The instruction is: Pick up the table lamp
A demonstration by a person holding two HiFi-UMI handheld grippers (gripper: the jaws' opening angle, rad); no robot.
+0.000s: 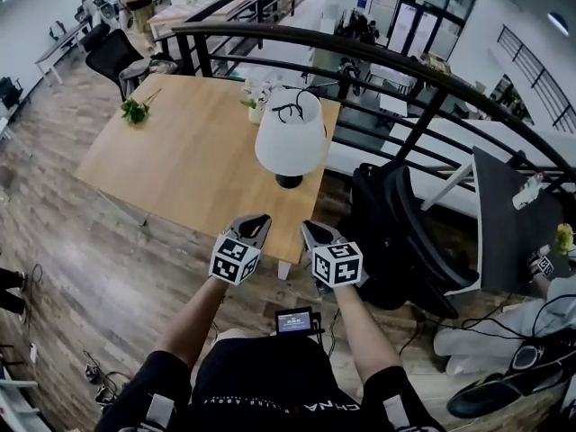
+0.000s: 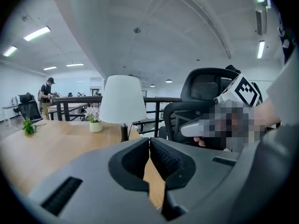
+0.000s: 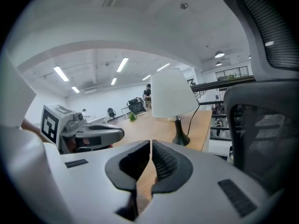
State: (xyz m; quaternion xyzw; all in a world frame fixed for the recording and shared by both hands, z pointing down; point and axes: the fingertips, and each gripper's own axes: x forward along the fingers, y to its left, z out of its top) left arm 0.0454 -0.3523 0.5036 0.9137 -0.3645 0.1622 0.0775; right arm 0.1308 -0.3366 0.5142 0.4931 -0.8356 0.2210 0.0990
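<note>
left gripper (image 2: 149,148) and right gripper (image 3: 150,155), jaws together, short of the table lamp (image 1: 290,133)
left gripper: ribbed pads pressed flat against each other, nothing between them; right gripper: likewise closed on nothing; both held side by side in the person's hands just off the near edge of the wooden table (image 1: 171,165), touching neither the table nor the lamp; table lamp: white shade, thin dark stem, round black base, standing upright on the table close to its near right edge, ahead of both grippers and apart from them, black cord (image 1: 290,109) looped at the top of the shade; small pot of pale flowers (image 1: 256,106) just behind the lamp; green sprig (image 1: 135,111) at the table's far left; black office chair (image 1: 400,232) to the right of the table; black railing (image 1: 387,61) beyond
</note>
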